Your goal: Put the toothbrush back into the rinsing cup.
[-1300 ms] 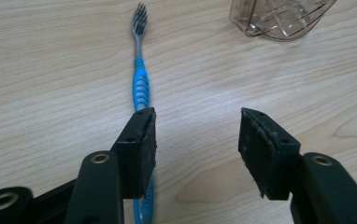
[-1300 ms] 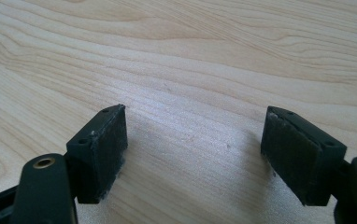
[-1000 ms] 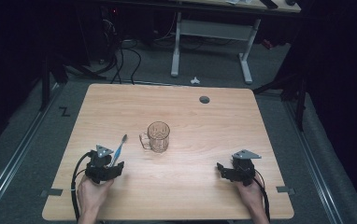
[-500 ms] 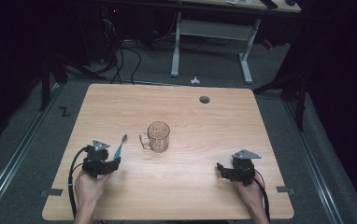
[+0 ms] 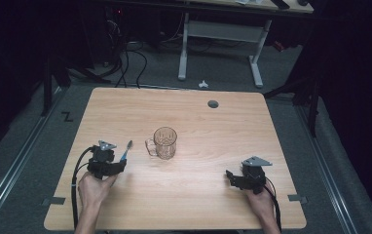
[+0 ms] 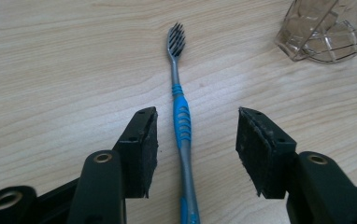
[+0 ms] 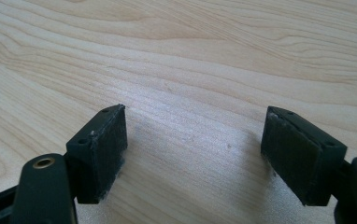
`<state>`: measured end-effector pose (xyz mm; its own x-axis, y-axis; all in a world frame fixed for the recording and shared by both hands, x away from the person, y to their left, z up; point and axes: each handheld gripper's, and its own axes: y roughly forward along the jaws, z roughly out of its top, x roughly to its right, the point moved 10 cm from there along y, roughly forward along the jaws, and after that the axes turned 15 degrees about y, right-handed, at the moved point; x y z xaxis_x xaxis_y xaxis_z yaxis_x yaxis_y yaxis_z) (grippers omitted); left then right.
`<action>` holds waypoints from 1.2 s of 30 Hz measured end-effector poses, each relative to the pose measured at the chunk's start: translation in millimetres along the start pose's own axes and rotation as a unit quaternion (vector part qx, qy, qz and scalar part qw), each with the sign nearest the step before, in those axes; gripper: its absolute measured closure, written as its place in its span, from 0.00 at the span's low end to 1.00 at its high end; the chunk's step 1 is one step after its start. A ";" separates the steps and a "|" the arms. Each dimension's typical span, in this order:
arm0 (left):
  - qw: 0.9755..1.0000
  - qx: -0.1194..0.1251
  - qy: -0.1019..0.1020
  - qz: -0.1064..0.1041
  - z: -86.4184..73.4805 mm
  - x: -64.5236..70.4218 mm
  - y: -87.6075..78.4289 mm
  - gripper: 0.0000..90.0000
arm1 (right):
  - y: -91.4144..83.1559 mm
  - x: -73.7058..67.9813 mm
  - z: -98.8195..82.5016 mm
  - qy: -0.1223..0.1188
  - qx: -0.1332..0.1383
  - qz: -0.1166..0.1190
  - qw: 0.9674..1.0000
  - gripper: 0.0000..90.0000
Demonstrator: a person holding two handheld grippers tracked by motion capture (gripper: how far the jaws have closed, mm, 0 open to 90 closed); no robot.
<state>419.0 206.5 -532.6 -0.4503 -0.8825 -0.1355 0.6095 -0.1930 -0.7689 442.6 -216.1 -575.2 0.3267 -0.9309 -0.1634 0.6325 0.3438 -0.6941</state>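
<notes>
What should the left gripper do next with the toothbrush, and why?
Probably lower a little and close. The left gripper is open, its fingers on either side of the toothbrush, which lies flat on the table and nearer the left one, with neither pressing on it. Closing would likely catch the handle, ready to lift toward the glass mug.

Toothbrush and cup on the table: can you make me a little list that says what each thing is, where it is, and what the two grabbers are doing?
toothbrush: blue and grey, lying flat on the table, bristles pointing away from the left gripper
left gripper: open, jaws either side of the toothbrush handle, pads not touching it
glass mug: clear, upright, near the table's middle, right of the toothbrush
right gripper: open, nothing between its jaws
table: light wood
</notes>
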 end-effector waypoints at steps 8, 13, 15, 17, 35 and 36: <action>1.000 -0.012 0.004 0.004 7.9 -4.9 4.1 0.53 | 0.0 -0.1 0.0 0.001 0.000 0.000 1.000 0.25; 1.000 -0.021 0.008 0.008 12.2 -6.0 9.6 0.54 | 0.0 0.0 0.0 0.000 0.001 -0.001 1.000 0.25; 1.000 -0.027 0.008 0.007 13.9 -6.6 13.4 0.54 | 0.0 0.0 -0.1 0.000 0.000 0.000 1.000 0.25; 0.999 -0.031 0.007 0.005 15.2 -6.9 16.2 0.55 | 0.0 -0.1 0.0 0.001 0.001 0.000 1.000 0.25; 0.996 -0.083 0.024 -0.001 20.9 -6.9 41.3 0.63 | 0.0 0.1 0.0 0.000 0.001 -0.001 1.000 0.25; 0.996 -0.087 0.025 0.001 20.3 -7.5 42.0 0.64 | 0.0 0.0 0.0 0.000 0.001 -0.001 1.000 0.25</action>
<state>461.2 196.2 -551.2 -0.4836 -0.8597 -0.1643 0.4906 -0.1108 -0.8643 442.7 -216.2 -575.2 0.3255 -0.9314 -0.1631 0.6338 0.3430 -0.6933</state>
